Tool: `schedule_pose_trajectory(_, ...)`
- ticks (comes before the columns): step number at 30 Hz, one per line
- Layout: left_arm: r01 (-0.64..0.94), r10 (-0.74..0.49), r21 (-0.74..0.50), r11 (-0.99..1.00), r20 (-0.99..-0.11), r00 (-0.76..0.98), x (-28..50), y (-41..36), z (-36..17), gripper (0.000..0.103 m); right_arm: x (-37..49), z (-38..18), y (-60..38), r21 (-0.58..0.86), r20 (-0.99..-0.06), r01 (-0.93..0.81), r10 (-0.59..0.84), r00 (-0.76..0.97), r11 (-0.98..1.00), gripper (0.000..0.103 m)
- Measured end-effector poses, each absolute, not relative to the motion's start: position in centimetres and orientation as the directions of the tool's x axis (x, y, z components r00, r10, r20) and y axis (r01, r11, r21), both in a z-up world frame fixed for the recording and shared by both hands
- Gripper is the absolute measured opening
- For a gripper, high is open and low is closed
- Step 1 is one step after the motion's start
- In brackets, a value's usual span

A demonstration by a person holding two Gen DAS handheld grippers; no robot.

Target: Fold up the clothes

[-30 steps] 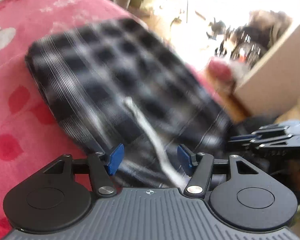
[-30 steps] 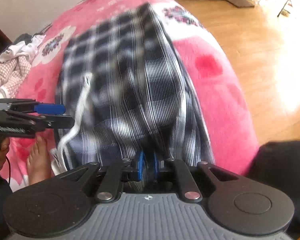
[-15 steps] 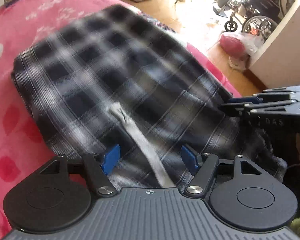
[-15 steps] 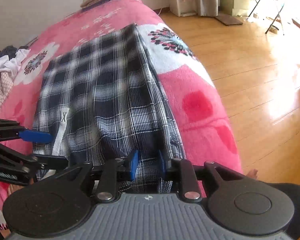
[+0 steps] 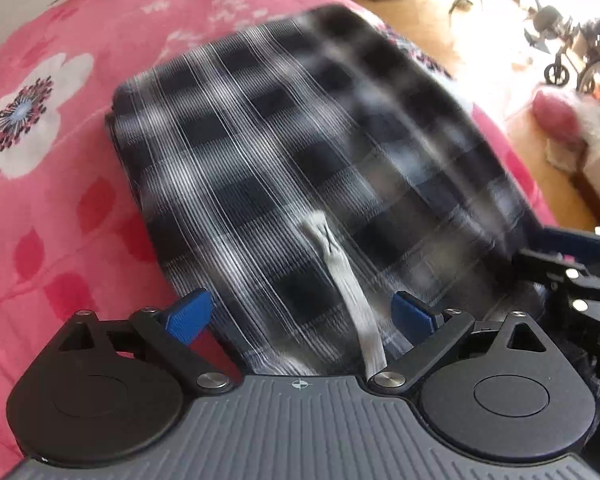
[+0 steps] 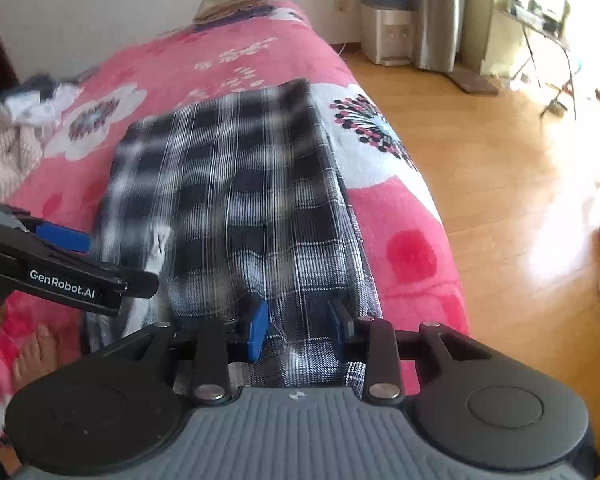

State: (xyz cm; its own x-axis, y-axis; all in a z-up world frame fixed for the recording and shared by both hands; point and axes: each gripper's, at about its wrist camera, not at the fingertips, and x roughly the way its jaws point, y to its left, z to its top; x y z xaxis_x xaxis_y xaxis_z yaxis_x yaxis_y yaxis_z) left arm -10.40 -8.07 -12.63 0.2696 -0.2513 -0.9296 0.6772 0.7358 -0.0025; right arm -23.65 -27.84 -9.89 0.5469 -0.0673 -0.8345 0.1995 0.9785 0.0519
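Black-and-white plaid trousers [image 5: 300,152] [image 6: 236,200] lie folded lengthwise on a pink flowered blanket [image 5: 52,184] [image 6: 204,56], with a white drawstring [image 5: 340,272] [image 6: 158,248] trailing over the waist end. My left gripper [image 5: 300,314] is open, its blue pads either side of the waist edge and the drawstring. My right gripper [image 6: 298,326] is open too, the cloth of the waist's right side lying between its pads. Each gripper appears in the other's view: the right one [image 5: 572,272] at the far right, the left one [image 6: 60,264] at the left.
A pile of other clothes [image 6: 16,136] lies at the blanket's left. A bare foot [image 6: 32,356] shows at the lower left. Wooden floor [image 6: 500,184] runs along the bed's right edge, with a wheelchair [image 5: 580,60] and a pink bag [image 5: 556,112] farther off.
My right gripper, shut on the trouser waist a second ago, has opened and let the cloth go. The left gripper has spread wider. Both views have shifted back along the trousers.
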Motion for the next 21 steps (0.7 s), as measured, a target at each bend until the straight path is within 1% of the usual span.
schedule_pose_trajectory(5, 0.685, -0.215, 0.025, 0.728, -0.941, 0.263, -10.9, -8.2, -13.4, 0.097, -23.2, -11.0, -27.2, -0.038, -0.85, 0.169, -0.12, 0.513, 0.985, 0.034)
schedule_pose_trajectory(12, 0.674, -0.19, 0.038, 0.737, -0.946, 0.261, -11.3, -8.2, -13.5, 0.098, -22.8, -9.1, -26.9, -0.035, -0.79, 0.142, -0.115, 0.603, 0.989, 0.034)
schedule_pose_trajectory(21, 0.676, -0.175, 0.058, 0.735, -0.947, 0.271, -11.5, -8.1, -13.5, 0.099, -21.0, -9.6, -26.5, -0.053, -0.777, 0.111, -0.111, 0.619, 0.992, 0.033)
